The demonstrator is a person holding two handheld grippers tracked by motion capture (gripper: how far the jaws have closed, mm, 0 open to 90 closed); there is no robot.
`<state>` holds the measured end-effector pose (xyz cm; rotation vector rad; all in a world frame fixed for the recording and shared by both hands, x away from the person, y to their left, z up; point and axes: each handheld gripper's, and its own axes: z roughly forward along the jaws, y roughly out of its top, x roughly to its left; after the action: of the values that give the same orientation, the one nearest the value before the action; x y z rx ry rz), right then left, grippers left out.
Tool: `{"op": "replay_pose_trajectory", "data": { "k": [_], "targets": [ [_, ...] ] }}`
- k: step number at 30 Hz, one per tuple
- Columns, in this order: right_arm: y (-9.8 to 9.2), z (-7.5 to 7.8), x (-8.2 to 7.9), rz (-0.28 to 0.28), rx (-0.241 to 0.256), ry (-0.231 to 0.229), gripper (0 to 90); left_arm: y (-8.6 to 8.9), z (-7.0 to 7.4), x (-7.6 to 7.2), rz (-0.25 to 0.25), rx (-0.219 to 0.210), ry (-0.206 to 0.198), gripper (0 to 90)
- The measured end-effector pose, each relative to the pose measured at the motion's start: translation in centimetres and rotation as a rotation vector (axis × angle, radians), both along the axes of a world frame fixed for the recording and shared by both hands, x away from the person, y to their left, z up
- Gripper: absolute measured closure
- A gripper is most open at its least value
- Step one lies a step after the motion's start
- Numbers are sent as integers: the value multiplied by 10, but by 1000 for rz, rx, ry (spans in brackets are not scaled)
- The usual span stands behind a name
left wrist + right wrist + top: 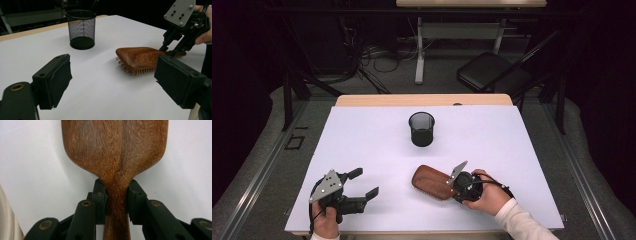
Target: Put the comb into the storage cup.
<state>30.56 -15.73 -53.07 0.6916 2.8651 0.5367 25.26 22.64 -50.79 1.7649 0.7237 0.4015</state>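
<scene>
Hairbrush [432, 182]: wooden, lying bristles down on the white table [522, 165], near the front edge, a little right of the middle; head toward the left, handle toward the right hand.
Hairbrush handle [117, 202]: narrow neck just below the wide head, caught between the two black jaws (seen clearly in the right gripper view).
Right gripper [460, 183]: pressed together on the handle, pads touching the wood on both sides; pinching, not lifting yet by the look of it, since the bristles [135, 70] seem to rest on the table.
Left gripper [362, 184]: spread wide, holding nothing, low over the table at the front left, well apart from the brush; pads [62, 75] bare.
Mesh cup [421, 129]: black, upright, open at the top, standing farther back near the middle of the table, apart from the brush.
Step in hand: probably the grasp itself, just completed at the neck.
Next move: likely a lift, then a turn of the brush toward upright (handle or head downward, cannot tell which is meant) and a carry over the cup mouth; calls for a firm pinch, because the heavy head hangs far from the grip and may swing.
</scene>
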Motion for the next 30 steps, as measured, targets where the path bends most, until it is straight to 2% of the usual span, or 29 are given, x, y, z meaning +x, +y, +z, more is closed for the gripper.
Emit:
{"op": "replay_pose_trajectory", "data": {
  "k": [9,30],
  "targets": [
    [-3,-1,-3,-8,29,-18,722,0,0,0,-1,1,1,142],
    [-6,1,-4,-23,85,-28,722,0,0,0,1,1,0,142]
  ]
}}
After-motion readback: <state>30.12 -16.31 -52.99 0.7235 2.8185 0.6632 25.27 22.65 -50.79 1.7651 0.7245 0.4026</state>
